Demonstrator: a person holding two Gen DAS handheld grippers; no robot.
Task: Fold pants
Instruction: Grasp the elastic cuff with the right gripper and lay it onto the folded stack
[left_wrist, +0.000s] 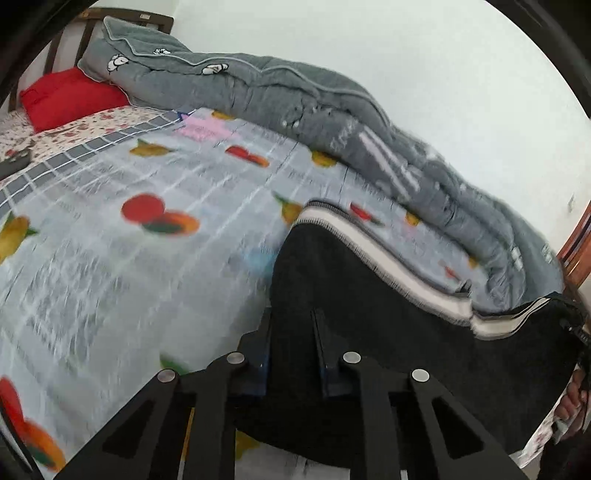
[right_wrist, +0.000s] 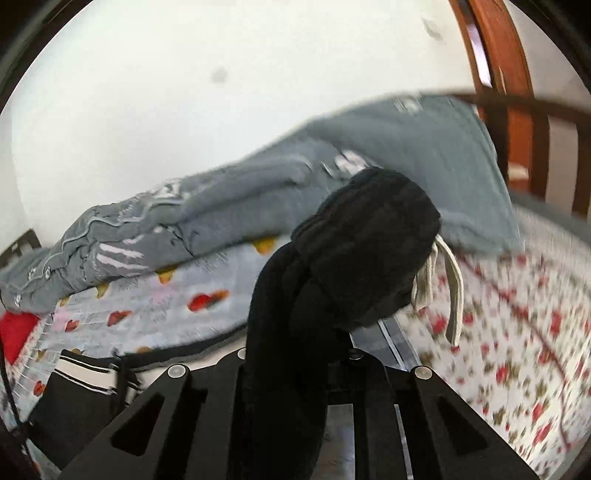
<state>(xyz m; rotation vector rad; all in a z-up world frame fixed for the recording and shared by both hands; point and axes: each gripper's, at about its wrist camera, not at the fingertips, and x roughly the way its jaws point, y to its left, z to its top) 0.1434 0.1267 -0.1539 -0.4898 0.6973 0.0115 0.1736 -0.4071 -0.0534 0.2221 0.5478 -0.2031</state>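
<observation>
The black pants (left_wrist: 369, 295), with a white side stripe (left_wrist: 388, 258), rise off the bed in the left wrist view. My left gripper (left_wrist: 293, 339) is shut on them, black cloth filling the gap between its fingers. In the right wrist view the bunched black waistband (right_wrist: 362, 251) with its white drawstring (right_wrist: 456, 295) hangs over my right gripper (right_wrist: 295, 362), which is shut on the pants. The cloth hides the right fingertips. The striped part of the pants (right_wrist: 85, 369) trails down at the lower left.
A fruit-print sheet (left_wrist: 129, 221) covers the bed, with a floral sheet (right_wrist: 517, 314) beside it. A grey quilt (left_wrist: 295, 96) lies along the white wall. A red pillow (left_wrist: 70, 96) sits at the headboard, and a wooden footboard (right_wrist: 517, 92) closes the other end. A hand (left_wrist: 572, 402) shows at the right edge.
</observation>
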